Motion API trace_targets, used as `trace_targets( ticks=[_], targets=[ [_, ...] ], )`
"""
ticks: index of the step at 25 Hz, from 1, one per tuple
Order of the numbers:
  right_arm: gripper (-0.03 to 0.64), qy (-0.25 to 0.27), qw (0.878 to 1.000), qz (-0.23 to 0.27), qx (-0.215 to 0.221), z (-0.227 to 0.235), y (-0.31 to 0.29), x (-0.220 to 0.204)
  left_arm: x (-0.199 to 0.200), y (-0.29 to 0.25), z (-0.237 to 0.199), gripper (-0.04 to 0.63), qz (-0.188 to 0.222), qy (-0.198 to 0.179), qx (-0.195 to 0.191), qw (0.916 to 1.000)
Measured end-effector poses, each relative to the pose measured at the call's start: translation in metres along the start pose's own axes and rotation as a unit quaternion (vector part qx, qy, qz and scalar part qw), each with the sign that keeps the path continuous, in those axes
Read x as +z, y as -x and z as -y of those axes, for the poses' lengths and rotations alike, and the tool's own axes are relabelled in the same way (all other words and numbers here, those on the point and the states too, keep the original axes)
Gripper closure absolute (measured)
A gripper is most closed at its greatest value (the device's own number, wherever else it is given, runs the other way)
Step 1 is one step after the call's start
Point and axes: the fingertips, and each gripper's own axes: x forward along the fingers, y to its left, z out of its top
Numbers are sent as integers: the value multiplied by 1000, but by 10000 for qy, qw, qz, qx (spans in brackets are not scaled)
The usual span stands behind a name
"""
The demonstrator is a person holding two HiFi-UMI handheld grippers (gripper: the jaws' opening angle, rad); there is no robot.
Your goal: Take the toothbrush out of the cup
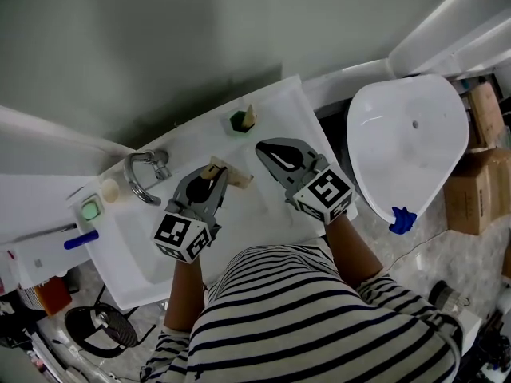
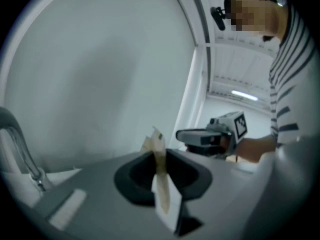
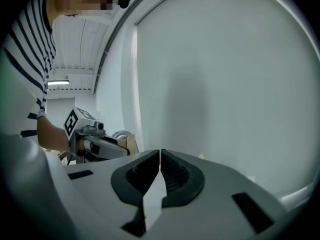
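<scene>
Toothbrush: most likely the pale tan stick (image 1: 230, 174) that sticks out past the tips of the left gripper (image 1: 212, 175); it is too small to be sure.
Where it is: over the white sink (image 1: 263, 210), apart from the cup.
Cup: dark green (image 1: 236, 121), upright on the surface at the back rim of the sink.
Beside the cup: a second pale piece (image 1: 250, 116) at its right edge. I cannot tell whether it is inside the cup or next to it.
Left gripper: pinching the tan stick edge-on between its pads.
Right gripper (image 1: 265, 150): pressed together, holding nothing, hovering near the cup.
Progress: if the stick is the toothbrush, the lift-out looks done and only setting it down is left. If the pale piece is the toothbrush, the job is not yet done.
Around: the faucet (image 1: 144, 174) is left of the left gripper, and a toilet (image 1: 407, 142) stands well off to the right.
In the way: nothing lies between either gripper and the cup.
</scene>
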Motion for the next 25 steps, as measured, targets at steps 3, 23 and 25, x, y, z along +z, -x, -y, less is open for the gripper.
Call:
trace_targets(
  ticks=[3,23,25],
  targets=[
    [609,-34,9999,-94,-70,6,-3,-6,-3,-4,-3,538,-41,35,-38,10000],
    [472,-245,9943,-759,-703,61,-38,-46,-18,-21,-28,538,-191,308,-60,9993],
    [468,-246,9937,-814,-726,66,-45,-51,-20,-23,-32,538,-202,329,-51,9992]
  ],
)
